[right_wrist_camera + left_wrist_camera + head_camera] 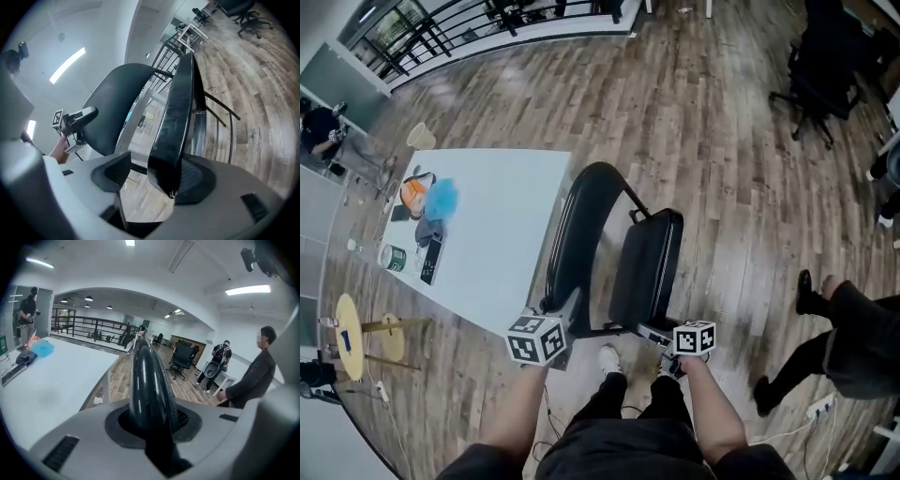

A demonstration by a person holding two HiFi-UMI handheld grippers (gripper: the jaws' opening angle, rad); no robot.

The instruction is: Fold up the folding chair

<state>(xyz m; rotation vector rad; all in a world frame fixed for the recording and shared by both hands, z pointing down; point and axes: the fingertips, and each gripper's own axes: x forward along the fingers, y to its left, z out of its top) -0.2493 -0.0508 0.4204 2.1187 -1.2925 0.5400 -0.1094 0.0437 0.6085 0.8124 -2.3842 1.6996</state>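
Note:
The black folding chair stands in front of me in the head view, its curved backrest (581, 225) on the left and its seat (647, 262) tipped up steeply on the right. My left gripper (565, 314) holds the backrest's lower edge; in the left gripper view the jaws of this gripper (150, 427) press on the glossy black backrest rim (147, 380). My right gripper (661, 336) is at the seat's near edge. In the right gripper view the seat edge (176, 126) lies between the wide jaws of that gripper (152, 176), against the right pad, with a gap to the left pad.
A white table (497, 253) stands close to the chair's left, with an orange and blue bundle (431, 197) and a green can (392, 257) on it. A person (853, 337) is at the right, an office chair (820, 66) at the far right, and a yellow stool (347, 333) at the left.

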